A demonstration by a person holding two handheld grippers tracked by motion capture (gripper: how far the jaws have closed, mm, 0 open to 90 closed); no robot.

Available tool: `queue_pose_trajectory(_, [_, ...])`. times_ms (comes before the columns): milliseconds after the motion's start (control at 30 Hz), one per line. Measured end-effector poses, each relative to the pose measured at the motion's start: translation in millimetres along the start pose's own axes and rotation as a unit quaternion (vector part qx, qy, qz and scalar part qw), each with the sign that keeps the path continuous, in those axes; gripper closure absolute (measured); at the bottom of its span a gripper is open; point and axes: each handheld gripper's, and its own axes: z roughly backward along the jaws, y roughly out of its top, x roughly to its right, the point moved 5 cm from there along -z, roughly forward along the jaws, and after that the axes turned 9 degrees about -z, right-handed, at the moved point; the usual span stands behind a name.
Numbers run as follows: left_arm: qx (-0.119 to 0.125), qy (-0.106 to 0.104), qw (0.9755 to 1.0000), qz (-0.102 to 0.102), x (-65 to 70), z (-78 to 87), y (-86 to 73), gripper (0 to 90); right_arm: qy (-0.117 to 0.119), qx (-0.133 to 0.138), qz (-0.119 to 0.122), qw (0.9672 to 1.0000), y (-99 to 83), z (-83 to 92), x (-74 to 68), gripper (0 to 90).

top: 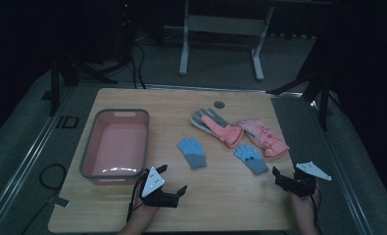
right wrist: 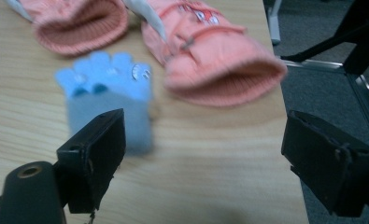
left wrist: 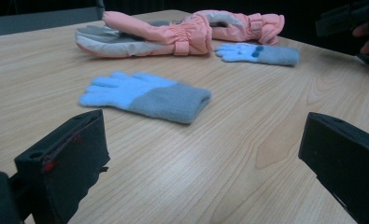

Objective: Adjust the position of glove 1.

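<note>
Two small blue knit gloves with grey cuffs lie flat on the wooden table (top: 132, 100): one (top: 192, 152) (left wrist: 147, 95) near the middle, the other (top: 250, 157) (left wrist: 259, 52) (right wrist: 109, 93) to its right. Behind them lie two pink ski gloves, one with a grey palm (top: 215, 125) (left wrist: 145, 35) and one with straps (top: 262, 137) (right wrist: 210, 51). My left gripper (top: 172, 178) (left wrist: 203, 140) is open just above the table near the front edge, facing the middle blue glove. At the front right, my right gripper (top: 285, 171) (right wrist: 205, 135) is open too, with the right blue glove just beyond its jaws.
A pink basin with a grey rim (top: 89, 147) stands empty on the table's left half, close to my left gripper. A round cable hole (top: 219, 104) sits near the far edge. Behind the table are a white metal frame (top: 220, 29), floor cables and dark stand legs.
</note>
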Motion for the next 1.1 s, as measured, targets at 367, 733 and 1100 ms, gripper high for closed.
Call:
queue_pose_trajectory(367, [-0.002, 0.003, 1.0000, -0.002, -0.5, 0.4, -0.2, 1.6, 0.013, 0.019, 0.040, 0.9989, 49.4, 19.7, -27.3, 14.7])
queue_pose_trajectory(733, [-0.002, 0.001, 1.0000, -0.002, -0.5, 0.5, -0.4, 1.6, 0.080, -0.013, 0.045, 0.9957, 82.7, 24.1, -73.8, 11.0])
queue_pose_trajectory(1100, [-0.001, 0.000, 1.0000, -0.002, -0.2, 1.5, -0.7, 1.6, 0.141, -0.039, 0.087, 0.9854, 98.4, 6.0, -130.1, 11.5])
